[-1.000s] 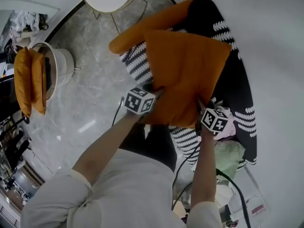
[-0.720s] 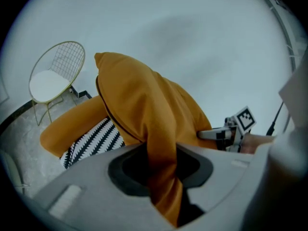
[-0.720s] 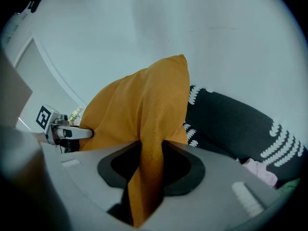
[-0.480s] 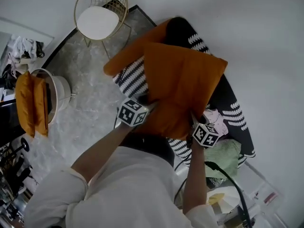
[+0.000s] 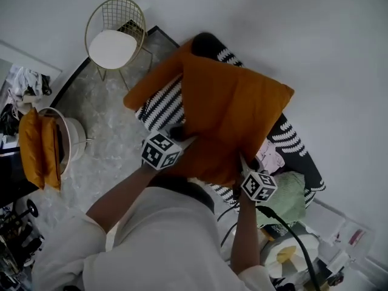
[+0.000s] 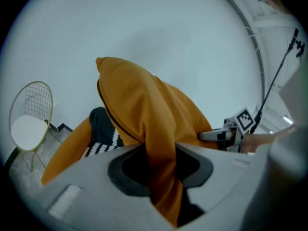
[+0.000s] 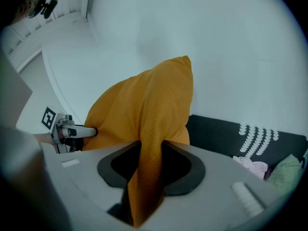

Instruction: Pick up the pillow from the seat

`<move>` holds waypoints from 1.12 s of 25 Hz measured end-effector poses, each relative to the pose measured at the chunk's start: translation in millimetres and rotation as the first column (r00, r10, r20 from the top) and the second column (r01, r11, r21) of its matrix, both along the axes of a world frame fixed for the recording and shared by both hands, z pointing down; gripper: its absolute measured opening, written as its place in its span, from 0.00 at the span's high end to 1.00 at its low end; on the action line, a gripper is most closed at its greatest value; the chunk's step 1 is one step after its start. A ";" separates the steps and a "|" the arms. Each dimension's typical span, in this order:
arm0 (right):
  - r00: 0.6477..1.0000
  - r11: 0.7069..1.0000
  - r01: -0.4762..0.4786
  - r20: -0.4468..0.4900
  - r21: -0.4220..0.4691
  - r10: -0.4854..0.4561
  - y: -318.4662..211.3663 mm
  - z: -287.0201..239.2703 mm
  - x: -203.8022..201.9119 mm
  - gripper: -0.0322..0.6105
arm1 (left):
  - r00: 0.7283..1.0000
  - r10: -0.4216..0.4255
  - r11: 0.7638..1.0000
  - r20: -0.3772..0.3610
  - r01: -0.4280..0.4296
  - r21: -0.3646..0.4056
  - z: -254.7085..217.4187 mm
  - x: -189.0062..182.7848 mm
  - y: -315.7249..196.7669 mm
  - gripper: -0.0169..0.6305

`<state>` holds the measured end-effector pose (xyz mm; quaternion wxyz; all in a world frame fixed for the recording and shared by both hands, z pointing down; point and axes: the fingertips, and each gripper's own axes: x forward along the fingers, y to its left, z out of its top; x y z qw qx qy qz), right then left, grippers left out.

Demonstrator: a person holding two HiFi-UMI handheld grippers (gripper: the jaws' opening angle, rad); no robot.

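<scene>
**A:** What are the two tools doing?

**B:** The left hand-held gripper (image 5: pixel 183 140) is clamped on a fold of the orange square fabric pillow (image 5: pixel 233 117) at its lower left edge. In the left gripper view the cloth runs pinched straight through its jaws. The right hand-held gripper (image 5: pixel 241 164) pinches the lower right edge the same way.

**A:** What has just changed?

**B:** Both have risen, carrying the pillow. A second ago it sat low over the black seat with white leaf-pattern stripes (image 5: pixel 295 143). Now it hangs higher at mid-frame, and more of the seat and the gold wire chair (image 5: pixel 115 38) at upper left has come into view.

**A:** Is it off the seat?

**B:** I judge so. In both gripper views it hangs against the white wall (image 6: pixel 168 32), with the seat below. The pick-up looks all but done, and the grips only need to hold.
</scene>
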<state>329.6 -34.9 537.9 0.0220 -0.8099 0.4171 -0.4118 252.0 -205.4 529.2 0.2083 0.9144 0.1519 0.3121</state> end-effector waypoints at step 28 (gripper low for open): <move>0.961 0.974 -0.133 -0.215 0.185 0.172 188.9 -161.1 -191.5 0.73 | 0.946 0.190 0.972 -0.261 -0.144 0.184 -170.2 -153.7 176.0 0.78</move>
